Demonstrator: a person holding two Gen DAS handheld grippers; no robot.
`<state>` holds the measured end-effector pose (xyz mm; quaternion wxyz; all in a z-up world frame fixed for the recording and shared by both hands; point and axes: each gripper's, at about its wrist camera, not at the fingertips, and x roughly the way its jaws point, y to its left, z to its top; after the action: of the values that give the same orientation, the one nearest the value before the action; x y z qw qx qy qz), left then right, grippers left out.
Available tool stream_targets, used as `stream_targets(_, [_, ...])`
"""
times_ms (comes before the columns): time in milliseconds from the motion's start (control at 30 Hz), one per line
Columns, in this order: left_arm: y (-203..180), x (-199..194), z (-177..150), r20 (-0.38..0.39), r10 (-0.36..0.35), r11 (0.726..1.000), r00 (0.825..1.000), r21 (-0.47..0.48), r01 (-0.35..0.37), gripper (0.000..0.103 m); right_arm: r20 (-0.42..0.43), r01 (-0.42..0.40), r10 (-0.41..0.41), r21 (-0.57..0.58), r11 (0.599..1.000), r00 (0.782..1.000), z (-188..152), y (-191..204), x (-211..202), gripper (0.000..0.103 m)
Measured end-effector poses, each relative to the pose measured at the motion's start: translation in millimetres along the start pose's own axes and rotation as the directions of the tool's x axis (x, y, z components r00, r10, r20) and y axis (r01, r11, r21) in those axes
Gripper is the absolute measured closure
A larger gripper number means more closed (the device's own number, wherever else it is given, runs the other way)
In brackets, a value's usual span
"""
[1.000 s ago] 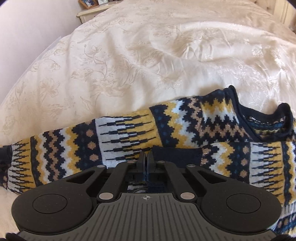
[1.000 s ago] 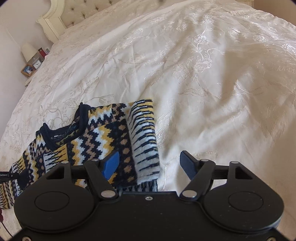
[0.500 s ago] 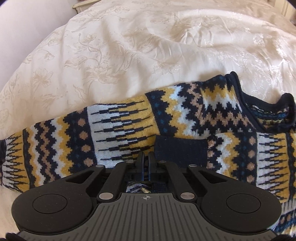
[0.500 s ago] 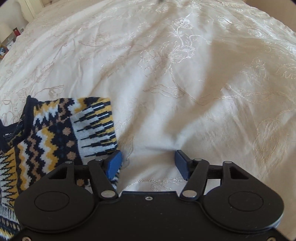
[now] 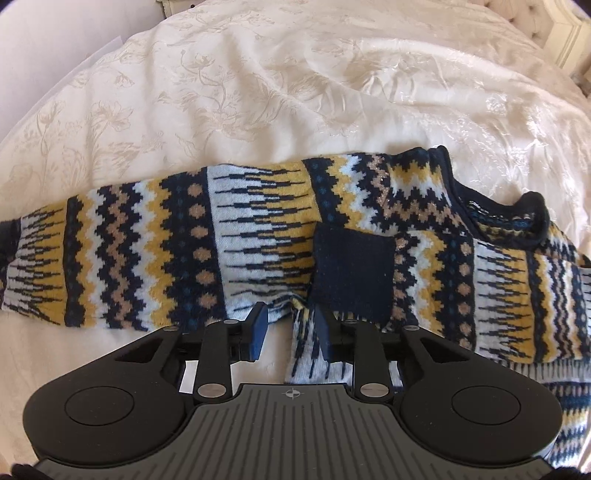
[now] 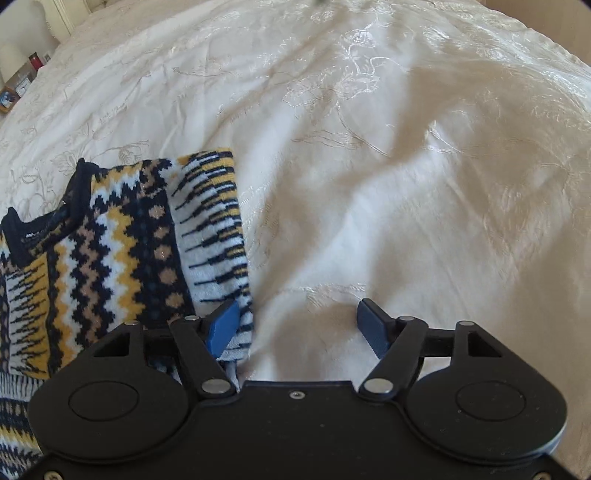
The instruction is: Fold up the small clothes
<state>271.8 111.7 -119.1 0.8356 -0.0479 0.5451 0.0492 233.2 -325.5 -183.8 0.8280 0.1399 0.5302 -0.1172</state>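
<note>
A small knitted sweater (image 5: pixel 258 236) in navy, yellow, white and tan zigzags lies on the cream bedspread (image 5: pixel 258 92). One sleeve stretches left; the other is folded across the body, its navy cuff (image 5: pixel 351 273) near the middle. The navy collar (image 5: pixel 532 218) is at the right. My left gripper (image 5: pixel 290 326) is open just at the sweater's near edge, with a bit of knit between its fingers but not clamped. In the right wrist view the folded side of the sweater (image 6: pixel 122 251) lies left, and my right gripper (image 6: pixel 299 328) is open over bare bedspread, its left finger beside the sweater's edge.
The embroidered cream bedspread (image 6: pixel 406 166) covers the whole bed with soft wrinkles. A bedside table with a red candle (image 6: pixel 35 61) and small frames stands at the far left of the right wrist view. A padded headboard (image 5: pixel 554 22) shows at the top right of the left wrist view.
My left gripper was shut on the sweater's near edge and has opened, letting go and drawing back slightly. My right gripper stayed open and shifted a little beside the sweater's folded edge.
</note>
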Motion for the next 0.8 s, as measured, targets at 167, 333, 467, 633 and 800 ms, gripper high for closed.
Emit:
stream_targets(167, [32.3,-10.6,-20.4,-0.008,-0.038,0.997,0.999,-0.066,0.038,0.069,0.039,-0.012,0.011,0.020,1.000,0.999,-5.6,2.6,-26.7,0.018])
stream_targets(333, [70.8,-21.7,-35.8,0.017,-0.008,0.991,1.000,-0.133,0.010,0.051,0.088,-0.071,0.072,-0.016,0.997,0.993,-15.0,23.9,-53.9,0.008])
stream_targets(467, [107.1,-26.6,-39.9,0.039,0.032,0.981,0.999,-0.193,-0.024,0.037,0.096,-0.121,0.125,-0.051,0.991,0.987,-25.8,48.1,-70.2,0.001])
stream_targets(633, [156.9,-33.6,-37.8,0.074,0.095,0.963,0.993,-0.259,-0.072,0.035,0.088,-0.175,0.182,-0.086,0.981,0.979,-37.6,81.9,-84.1,0.001])
stream_targets(800, [209.5,-32.6,-32.7,0.085,0.143,0.947,0.986,-0.302,-0.111,0.034,0.074,-0.209,0.218,-0.117,0.971,0.973,-50.5,114.3,-91.0,0.001])
